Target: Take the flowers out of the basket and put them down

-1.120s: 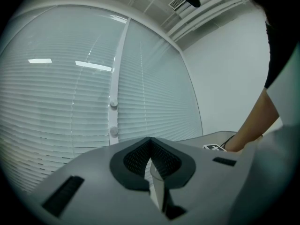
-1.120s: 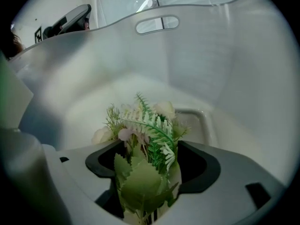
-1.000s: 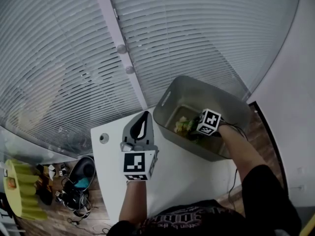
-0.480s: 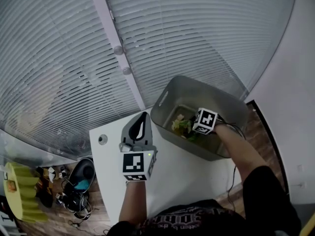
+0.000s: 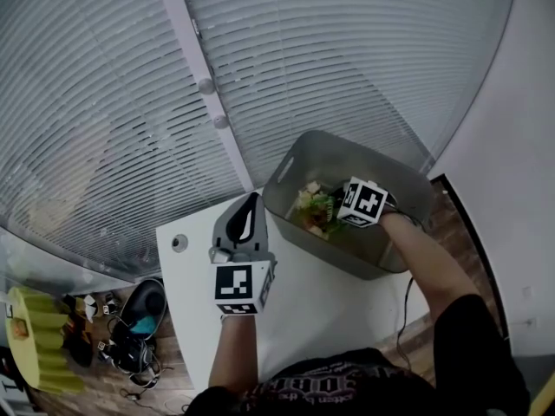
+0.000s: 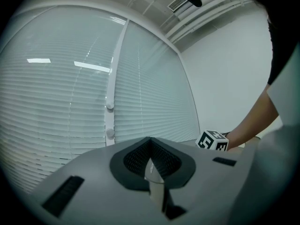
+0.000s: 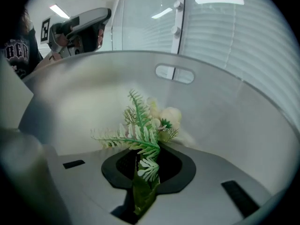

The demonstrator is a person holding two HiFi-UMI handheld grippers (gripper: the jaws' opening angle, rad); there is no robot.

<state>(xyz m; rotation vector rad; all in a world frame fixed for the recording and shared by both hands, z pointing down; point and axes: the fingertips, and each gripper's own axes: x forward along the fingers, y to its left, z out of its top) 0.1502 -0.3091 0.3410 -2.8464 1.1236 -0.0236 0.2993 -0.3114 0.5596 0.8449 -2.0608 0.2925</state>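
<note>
A small bunch of artificial flowers (image 5: 310, 204) (image 7: 149, 122), with green fern leaves and pale blooms, hangs inside the grey basket (image 5: 368, 263) (image 7: 225, 111) near its rim. My right gripper (image 5: 333, 206) (image 7: 146, 172) reaches down into the basket. Its jaws have just been closing and now pinch the green stem. My left gripper (image 5: 250, 211) (image 6: 152, 170) is held level over the white table (image 5: 303, 310), left of the basket. Its jaws are shut with nothing between them.
The basket stands at the table's far right corner, against the window blinds (image 5: 347, 68). A round cable hole (image 5: 179, 243) is in the table's left edge. Shoes and bags (image 5: 134, 328) lie on the floor to the left.
The right gripper has risen from the basket's bottom toward its rim, lifting the flowers with it. The left gripper has stayed where it was.
</note>
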